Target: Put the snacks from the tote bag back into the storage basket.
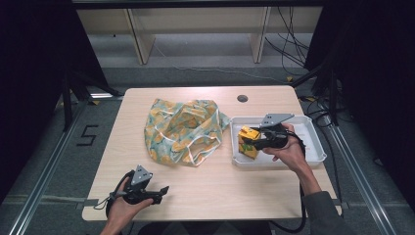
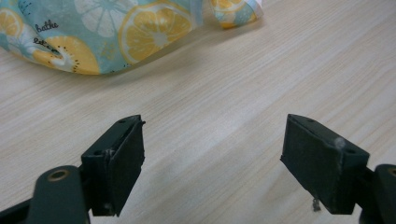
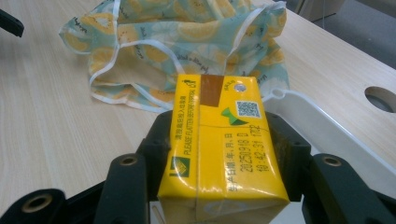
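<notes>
- My right claw (image 3: 219,154) pinches a yellow drink carton (image 3: 222,154) over the white tray (image 1: 313,128).
- My left claw (image 2: 212,163) is spread wide, low over the desk (image 2: 233,93), holding nothing.
- The lemon-print bag (image 1: 183,129) lies between them, just beside the tray.

The bottom of the yellow carton (image 3: 219,154) is cut off at 6 o'clock in the right gripper view, and its sides are hidden by the black jaws. The fruit-print bag (image 2: 116,32) is cut off at 12 o'clock in the left gripper view. Its small writing cannot be read.
</notes>
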The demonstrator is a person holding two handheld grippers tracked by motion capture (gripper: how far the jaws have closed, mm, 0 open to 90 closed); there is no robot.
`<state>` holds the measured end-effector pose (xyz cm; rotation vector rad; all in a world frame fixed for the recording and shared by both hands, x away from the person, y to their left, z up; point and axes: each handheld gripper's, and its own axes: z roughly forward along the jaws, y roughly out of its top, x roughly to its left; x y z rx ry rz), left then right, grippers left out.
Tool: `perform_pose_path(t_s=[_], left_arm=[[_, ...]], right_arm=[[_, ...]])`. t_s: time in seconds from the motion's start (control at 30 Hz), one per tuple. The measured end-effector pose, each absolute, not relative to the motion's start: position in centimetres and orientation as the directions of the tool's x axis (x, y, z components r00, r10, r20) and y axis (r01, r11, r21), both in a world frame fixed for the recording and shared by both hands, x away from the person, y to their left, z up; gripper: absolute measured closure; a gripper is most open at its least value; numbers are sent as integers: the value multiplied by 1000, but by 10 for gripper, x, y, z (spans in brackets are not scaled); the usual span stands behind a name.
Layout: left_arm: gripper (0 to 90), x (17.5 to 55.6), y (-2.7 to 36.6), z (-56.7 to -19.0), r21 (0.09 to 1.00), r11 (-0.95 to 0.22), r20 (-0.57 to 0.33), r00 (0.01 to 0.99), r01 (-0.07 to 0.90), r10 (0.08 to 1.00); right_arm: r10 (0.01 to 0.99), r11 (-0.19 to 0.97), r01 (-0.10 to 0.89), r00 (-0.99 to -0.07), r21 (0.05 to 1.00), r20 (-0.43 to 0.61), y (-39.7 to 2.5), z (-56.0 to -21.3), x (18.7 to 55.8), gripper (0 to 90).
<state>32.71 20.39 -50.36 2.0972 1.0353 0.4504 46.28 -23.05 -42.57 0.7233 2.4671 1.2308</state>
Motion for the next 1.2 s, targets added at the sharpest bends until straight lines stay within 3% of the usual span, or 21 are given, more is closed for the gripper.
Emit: perform_pose_path(t_s=[0.6, 1.2], left_arm=[[207, 327, 203, -504, 757, -385, -18, 606, 527, 795], [207, 327, 204, -503, 749, -397, -16, 614, 530, 789]], right_arm=[[511, 532, 261, -858, 805, -59, -226, -435, 465, 515], [507, 529, 289, -862, 798, -24, -231, -445, 464, 513]])
